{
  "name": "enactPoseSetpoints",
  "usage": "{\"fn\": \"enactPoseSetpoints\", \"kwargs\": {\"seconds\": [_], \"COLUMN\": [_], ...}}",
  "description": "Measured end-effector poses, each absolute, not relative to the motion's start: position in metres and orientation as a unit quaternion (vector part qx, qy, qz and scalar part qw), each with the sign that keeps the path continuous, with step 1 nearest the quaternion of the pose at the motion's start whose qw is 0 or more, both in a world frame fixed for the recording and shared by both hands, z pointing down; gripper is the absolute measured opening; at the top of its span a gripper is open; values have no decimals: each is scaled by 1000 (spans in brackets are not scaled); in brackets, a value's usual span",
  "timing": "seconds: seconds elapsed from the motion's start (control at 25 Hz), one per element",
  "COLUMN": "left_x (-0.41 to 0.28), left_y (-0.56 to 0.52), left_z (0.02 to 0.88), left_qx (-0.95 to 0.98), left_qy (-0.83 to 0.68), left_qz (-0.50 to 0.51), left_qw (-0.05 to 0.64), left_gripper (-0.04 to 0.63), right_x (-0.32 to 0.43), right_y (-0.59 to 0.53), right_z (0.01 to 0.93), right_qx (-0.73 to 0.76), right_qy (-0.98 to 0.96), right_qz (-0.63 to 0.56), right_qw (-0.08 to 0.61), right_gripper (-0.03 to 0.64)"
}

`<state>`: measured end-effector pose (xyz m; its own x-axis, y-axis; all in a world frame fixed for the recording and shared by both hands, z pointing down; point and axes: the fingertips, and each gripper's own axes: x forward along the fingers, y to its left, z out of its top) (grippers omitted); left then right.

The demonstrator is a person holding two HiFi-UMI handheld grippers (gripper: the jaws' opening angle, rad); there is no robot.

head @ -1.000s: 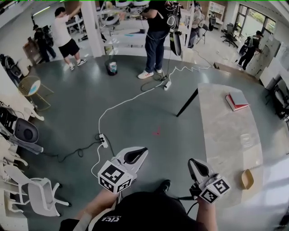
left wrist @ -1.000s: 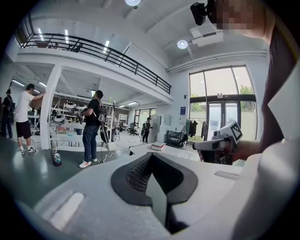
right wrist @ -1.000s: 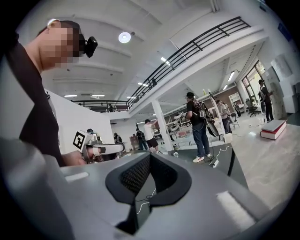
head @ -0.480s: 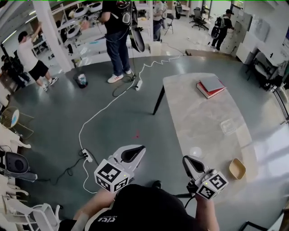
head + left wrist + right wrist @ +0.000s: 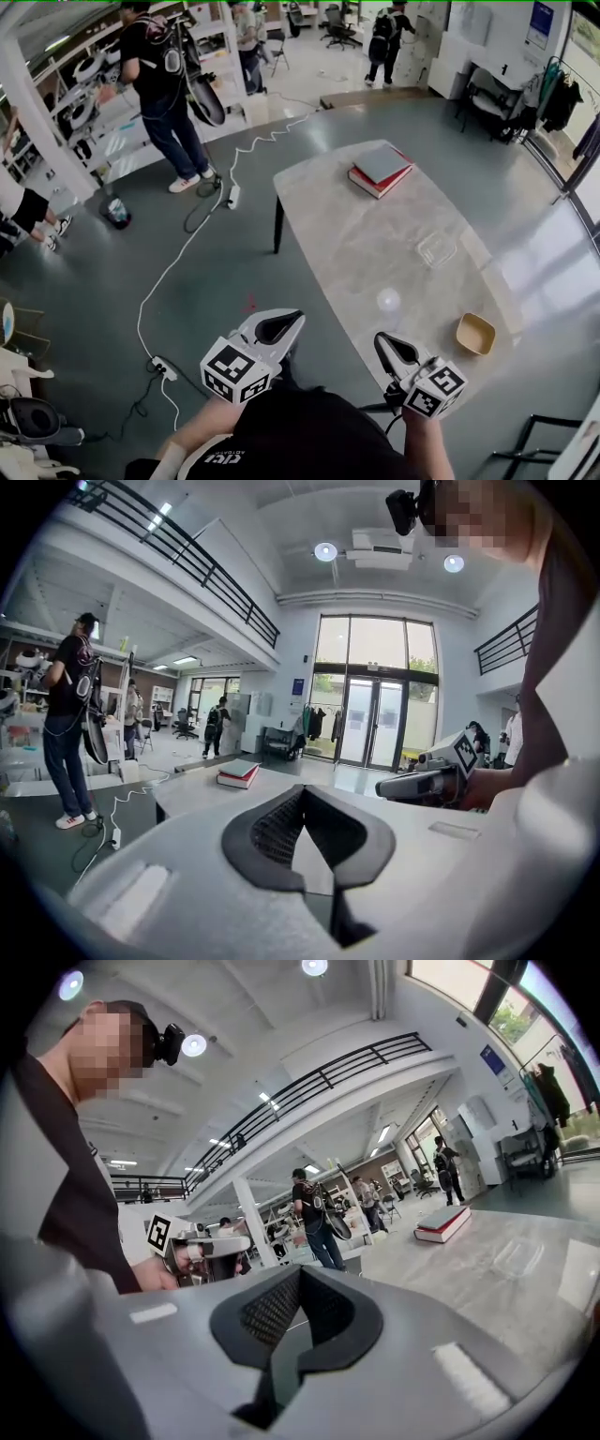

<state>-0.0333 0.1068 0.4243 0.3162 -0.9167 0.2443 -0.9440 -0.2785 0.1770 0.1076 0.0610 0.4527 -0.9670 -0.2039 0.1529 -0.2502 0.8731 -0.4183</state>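
Small tan bowl sits at the near right edge of the marble table. It looks light, stiff and shallow, so a pinch on the rim should do. The right gripper hovers near its left, jaws together and empty. The left gripper is closed too, out over the floor. Both point forward.

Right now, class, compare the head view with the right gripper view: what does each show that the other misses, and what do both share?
Only the head view shows the tan bowl near the table's close end and the power strip on the floor. Only the right gripper view shows the balcony railing and the ceiling lamps. Both show the marble table, the red book, the clear tray and the left tongs.
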Motion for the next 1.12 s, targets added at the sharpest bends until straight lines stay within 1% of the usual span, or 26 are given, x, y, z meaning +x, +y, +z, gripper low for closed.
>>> {"fn": "enactPoseSetpoints", "kwargs": {"seconds": [0.24,0.48,0.84,0.96,1.12], "left_x": [-51,-91,-138,-141,-123], "left_y": [29,-44,-106,-127,-146], "left_z": [432,420,441,444,444], "left_qx": [842,868,901,908,918], "left_qy": [-518,-477,-411,-393,-368], "left_qz": [49,55,67,71,64], "left_qw": [145,121,127,127,133], "left_gripper": [-6,-6,-8,-8,-6], "right_x": [92,53,16,15,30], "right_y": [2,-51,-102,-111,-119], "right_z": [455,447,459,460,467], "right_qx": [194,234,323,343,365], "right_qy": [-955,-951,-923,-916,-905], "right_qz": [220,201,206,207,219], "right_qw": [46,36,12,10,23], "right_gripper": [2,2,2,2,2]}}
